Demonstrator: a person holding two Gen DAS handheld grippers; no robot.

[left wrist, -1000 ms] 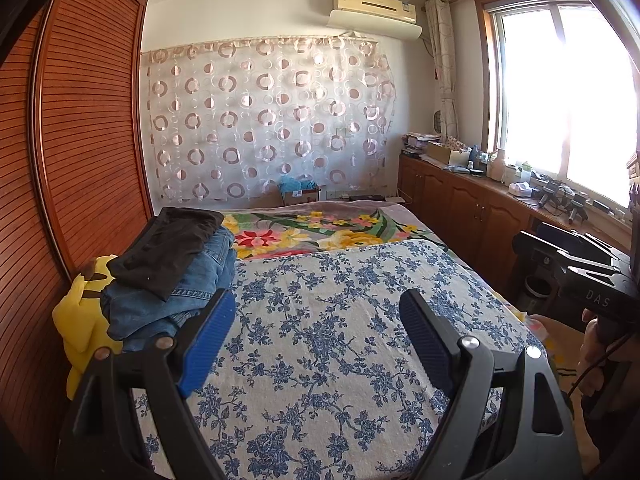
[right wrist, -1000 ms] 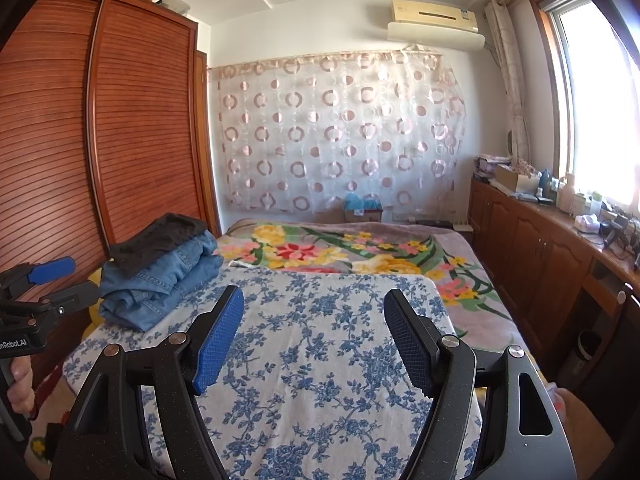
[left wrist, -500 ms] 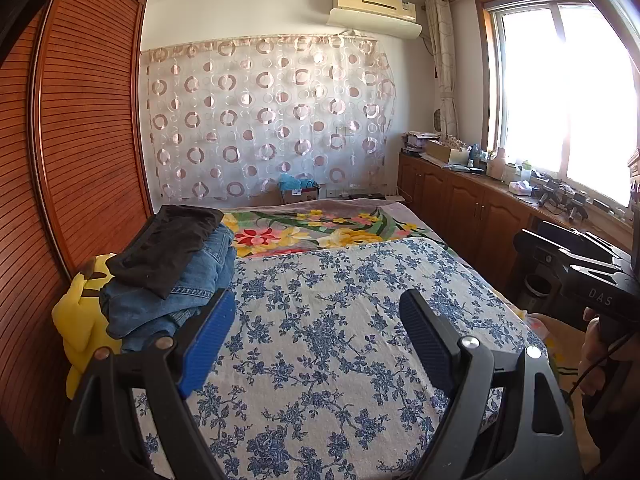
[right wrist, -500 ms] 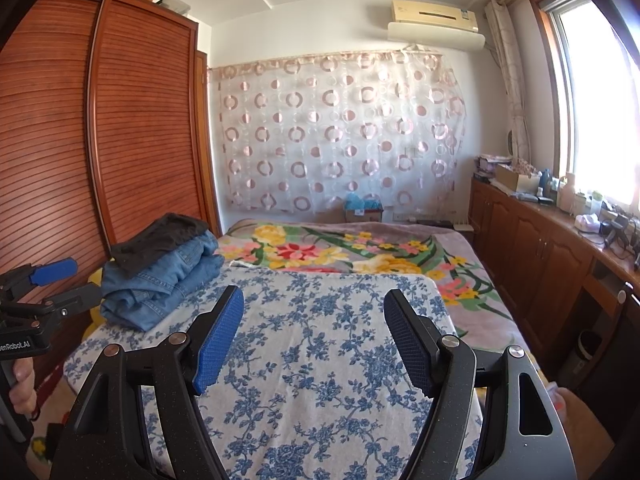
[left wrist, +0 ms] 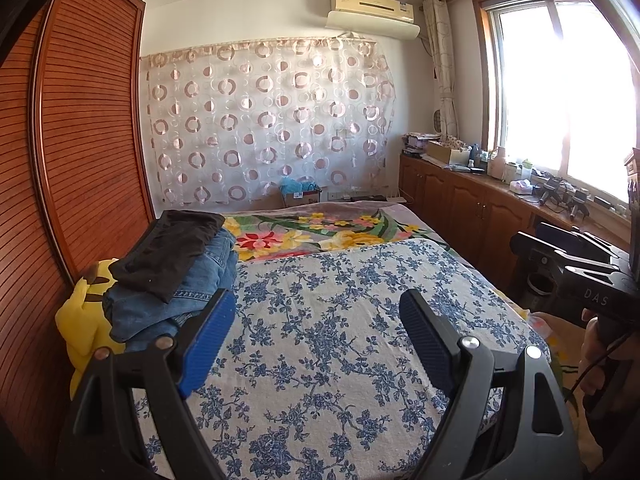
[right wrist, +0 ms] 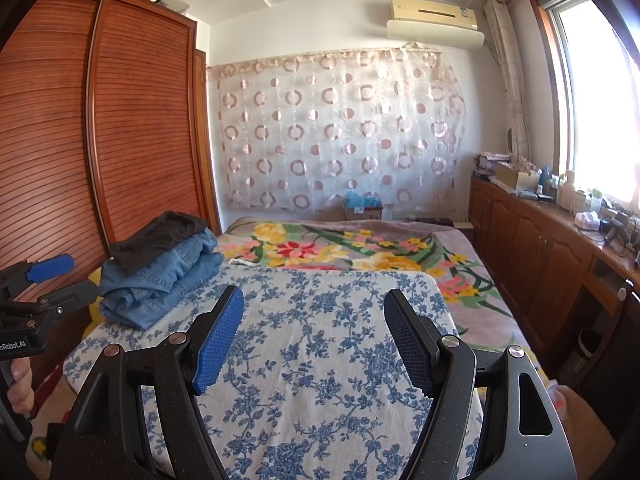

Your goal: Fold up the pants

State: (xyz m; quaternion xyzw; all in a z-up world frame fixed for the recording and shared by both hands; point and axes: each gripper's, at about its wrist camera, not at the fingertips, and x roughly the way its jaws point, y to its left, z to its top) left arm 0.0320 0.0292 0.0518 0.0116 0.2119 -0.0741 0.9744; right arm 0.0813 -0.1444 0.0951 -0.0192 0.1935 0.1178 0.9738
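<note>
Two claws, left claw (left wrist: 316, 332) and right claw (right wrist: 314, 334), spread and empty over the bed's (left wrist: 340, 320) near edge. Pants pile (left wrist: 176, 276) sits at its left edge. Take only the top black pair (left wrist: 172, 248) by the waistband.

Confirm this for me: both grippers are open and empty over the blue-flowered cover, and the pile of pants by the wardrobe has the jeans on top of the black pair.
One thing is wrong: the black pair lies on top of the jeans, as the left wrist view shows. The rest holds: the left gripper and right gripper are open and empty over the blue-flowered cover, and the pile sits by the wardrobe.
</note>
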